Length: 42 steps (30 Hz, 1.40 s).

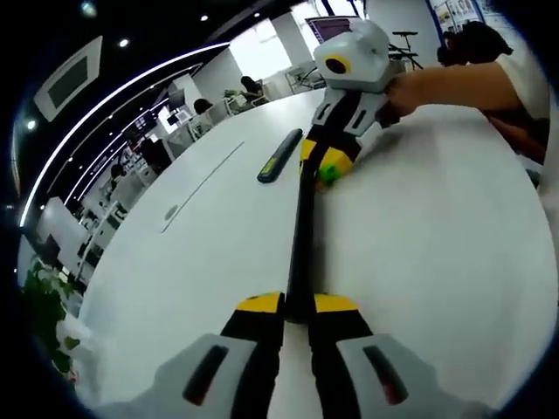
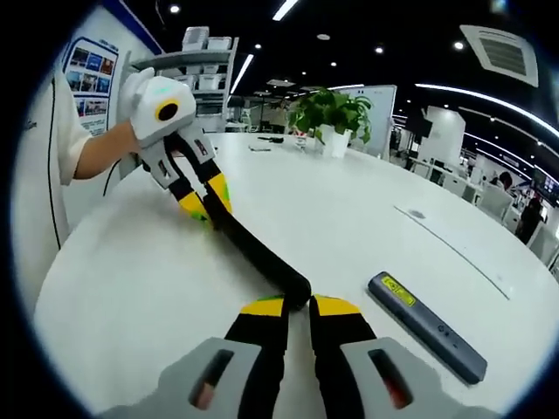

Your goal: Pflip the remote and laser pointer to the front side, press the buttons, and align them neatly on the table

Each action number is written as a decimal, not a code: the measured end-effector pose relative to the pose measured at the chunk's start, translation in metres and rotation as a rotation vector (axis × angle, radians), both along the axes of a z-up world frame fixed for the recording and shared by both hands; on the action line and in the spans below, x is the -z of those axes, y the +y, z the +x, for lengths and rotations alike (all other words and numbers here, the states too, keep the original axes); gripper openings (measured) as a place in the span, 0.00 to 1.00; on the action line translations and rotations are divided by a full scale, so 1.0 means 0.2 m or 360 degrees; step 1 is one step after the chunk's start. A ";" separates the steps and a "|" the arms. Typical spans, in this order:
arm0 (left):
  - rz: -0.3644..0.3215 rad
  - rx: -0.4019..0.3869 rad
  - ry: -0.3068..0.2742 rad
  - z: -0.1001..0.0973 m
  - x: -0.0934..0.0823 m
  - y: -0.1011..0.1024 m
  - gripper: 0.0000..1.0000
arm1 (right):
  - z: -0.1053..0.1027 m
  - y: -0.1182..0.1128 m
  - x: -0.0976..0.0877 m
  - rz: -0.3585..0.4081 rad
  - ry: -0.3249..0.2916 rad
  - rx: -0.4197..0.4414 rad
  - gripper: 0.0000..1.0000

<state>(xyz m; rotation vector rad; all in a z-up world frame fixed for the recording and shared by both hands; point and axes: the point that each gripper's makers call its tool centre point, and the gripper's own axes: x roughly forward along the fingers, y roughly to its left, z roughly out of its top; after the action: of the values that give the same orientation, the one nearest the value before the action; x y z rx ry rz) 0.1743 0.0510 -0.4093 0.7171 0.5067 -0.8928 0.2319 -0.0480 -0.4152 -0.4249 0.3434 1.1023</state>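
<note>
A long black remote (image 1: 300,253) lies stretched between the two tools over the white worktop (image 1: 437,244), each tool pinching one end of it. In the left gripper view the left tool (image 1: 298,307) has its yellow-tipped jaws drawn in tight on the near end of the remote, and the remote runs away to the right tool (image 1: 325,166), whose jaws grip the far end, with a person's hand (image 1: 410,92) and bare forearm behind it. In the right gripper view the same hold shows from the other side: the right tool (image 2: 298,305) is closed on the near end of the remote (image 2: 258,253), and the left tool (image 2: 208,202) clamps the far end, held by a hand (image 2: 105,148) coming out of a white sleeve. The laser pointer (image 2: 426,326), a slim dark grey bar with a yellow label near one end and small buttons along its top, lies flat on the worktop just beside the right tool, apart from the remote; in the left gripper view it (image 1: 279,155) lies near the far end of the remote, not touching it. A potted green plant (image 2: 332,113) stands further back on the worktop, and a thin seam with a small round cap (image 2: 417,213) crosses the surface beyond the pointer. Past the worktop are shelves with boxes (image 2: 205,61), desks and seated people, well away from the tools.
</note>
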 end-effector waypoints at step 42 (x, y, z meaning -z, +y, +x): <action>-0.0342 -0.0063 0.0440 -0.13 0.03 -0.01 0.12 | -0.12 0.03 -0.17 0.0618 0.0382 0.0024 0.18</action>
<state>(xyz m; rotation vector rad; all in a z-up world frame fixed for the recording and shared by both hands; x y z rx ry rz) 0.1488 0.0488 -0.4152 0.3887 0.6558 -0.9981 0.2073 -0.0427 -0.3811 0.0549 0.3326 1.1765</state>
